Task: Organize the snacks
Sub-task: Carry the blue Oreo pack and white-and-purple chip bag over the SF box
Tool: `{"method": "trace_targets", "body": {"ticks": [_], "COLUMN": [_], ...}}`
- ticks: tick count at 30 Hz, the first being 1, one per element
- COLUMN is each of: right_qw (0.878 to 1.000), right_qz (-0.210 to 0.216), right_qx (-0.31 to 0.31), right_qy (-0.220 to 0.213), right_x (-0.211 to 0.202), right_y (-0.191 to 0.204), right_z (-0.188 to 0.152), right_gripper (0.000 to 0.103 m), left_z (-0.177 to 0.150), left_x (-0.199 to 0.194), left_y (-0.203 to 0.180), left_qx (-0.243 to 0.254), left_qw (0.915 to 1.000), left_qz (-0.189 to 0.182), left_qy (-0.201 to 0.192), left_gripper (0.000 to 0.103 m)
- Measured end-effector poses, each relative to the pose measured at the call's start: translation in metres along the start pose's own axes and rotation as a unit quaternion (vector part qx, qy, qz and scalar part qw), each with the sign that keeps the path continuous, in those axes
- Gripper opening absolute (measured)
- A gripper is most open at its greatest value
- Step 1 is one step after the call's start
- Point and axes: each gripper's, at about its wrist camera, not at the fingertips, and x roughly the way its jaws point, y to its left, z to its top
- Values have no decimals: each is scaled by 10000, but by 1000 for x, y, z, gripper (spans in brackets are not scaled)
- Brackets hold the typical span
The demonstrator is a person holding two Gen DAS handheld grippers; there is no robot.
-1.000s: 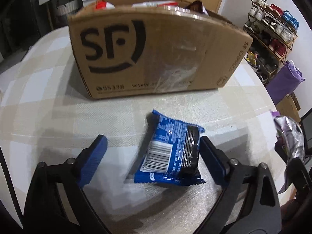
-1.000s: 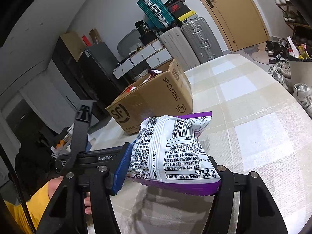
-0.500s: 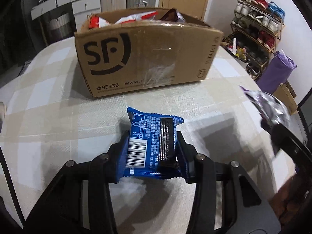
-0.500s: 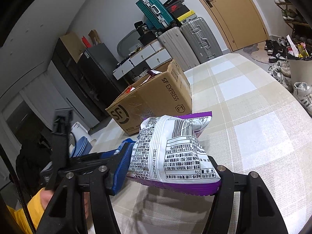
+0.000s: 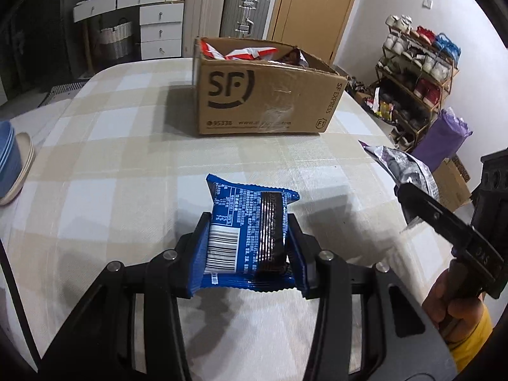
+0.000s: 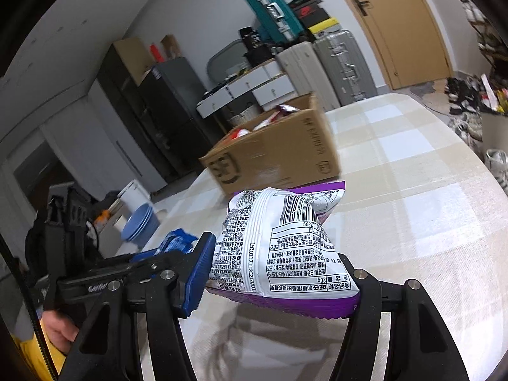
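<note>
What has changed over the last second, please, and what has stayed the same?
The left gripper closed on the blue packet and lifted it off the table. The right gripper still holds the purple bag; the box has not moved.

Can't really see what's inside the cardboard box (image 5: 263, 95): its front wall hides all but the tops of some red-and-white wrappers at 12 o'clock. In the right wrist view the box logo (image 6: 227, 171) is smeared with blur. The purple bag (image 5: 403, 168) is half hidden behind the right tool (image 5: 444, 219), and the stacked bowls (image 5: 12, 162) get chopped by the frame edge at 9 o'clock. The blue packet (image 6: 176, 243) only peeks out behind the left tool (image 6: 133, 266).
</note>
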Motion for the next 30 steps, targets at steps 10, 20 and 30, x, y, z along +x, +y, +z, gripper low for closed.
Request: {"method": "trace_targets", "body": {"ticks": [10, 20, 30], "right_qw": [9991, 9989, 9984], "right_qz": [108, 81, 142], "right_qx": [-401, -432, -530], "right_qy": [100, 152, 163], "right_x": [-25, -32, -25], "right_y": [49, 64, 67], "right_z": [-13, -18, -4], "right_gripper": [63, 63, 63], "left_z": [-24, -34, -31], "left_x": [-37, -46, -45], "left_y": [17, 15, 16], "left_qx": [-307, -246, -223], "left_qw": [9992, 9990, 9990], "left_qz": [-211, -341, -367], "left_qy": [-115, -155, -133], "left_gripper": [41, 41, 41]}}
